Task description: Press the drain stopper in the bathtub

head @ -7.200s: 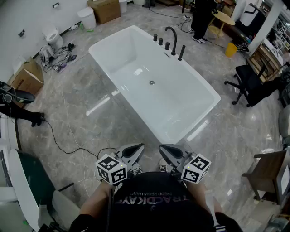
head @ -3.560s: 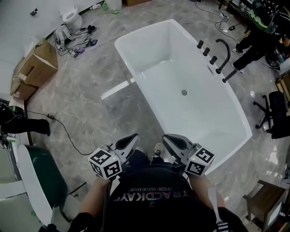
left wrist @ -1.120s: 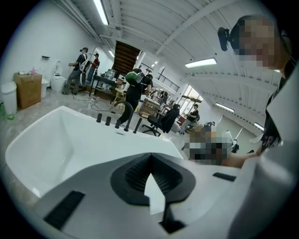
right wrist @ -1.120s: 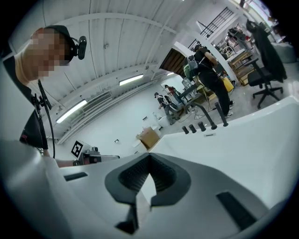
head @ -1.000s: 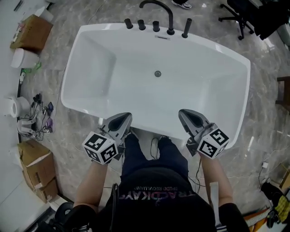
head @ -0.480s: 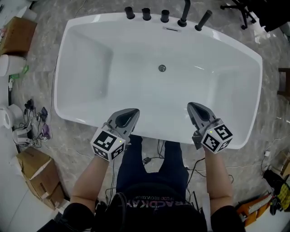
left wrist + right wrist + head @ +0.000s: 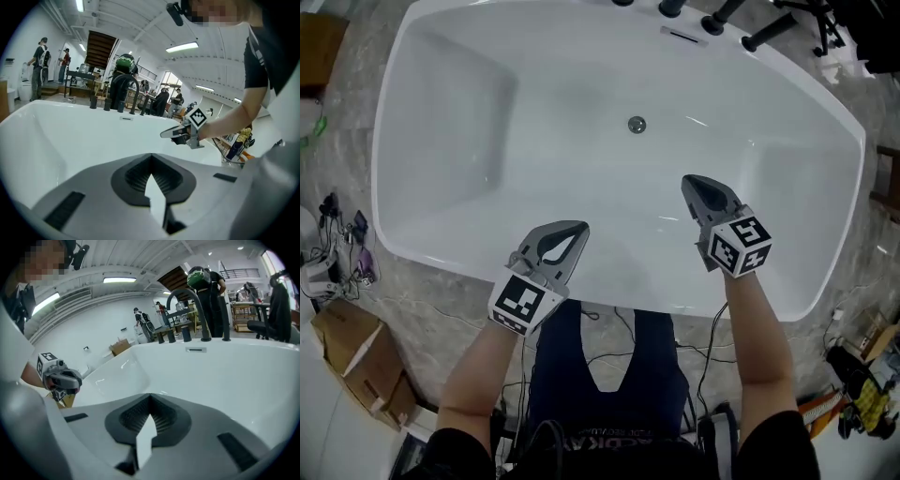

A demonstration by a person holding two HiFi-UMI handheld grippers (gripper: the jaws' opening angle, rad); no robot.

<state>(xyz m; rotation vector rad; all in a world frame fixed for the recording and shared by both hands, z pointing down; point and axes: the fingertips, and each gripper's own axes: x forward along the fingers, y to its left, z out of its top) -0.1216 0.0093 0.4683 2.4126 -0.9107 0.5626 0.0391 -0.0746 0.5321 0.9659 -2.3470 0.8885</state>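
The white bathtub [image 7: 441, 112] fills the head view, and the small round metal drain stopper [image 7: 637, 124] sits in the middle of its floor. My right gripper [image 7: 687, 179] is shut with nothing in it and hangs over the tub's inside, short of the stopper and a little to its right. My left gripper [image 7: 578, 227] is also shut with nothing in it and is just over the near rim. The stopper does not show in either gripper view. From the left gripper [image 7: 151, 156] I see the right gripper [image 7: 177, 133]. From the right gripper [image 7: 150, 397] I see the left gripper [image 7: 61, 377].
A black faucet with handles [image 7: 717, 14] stands on the far rim, above an overflow plate [image 7: 682, 35]. Cables and a cardboard box [image 7: 347, 347] lie on the marble floor at the left. People stand in the background [image 7: 40, 56], and an office chair [image 7: 272, 310] is beyond the tub.
The person walked round to the tub's long side and leaned over it. Both grippers moved forward: the right one now hangs over the tub's inside, and the left one has reached the rim.
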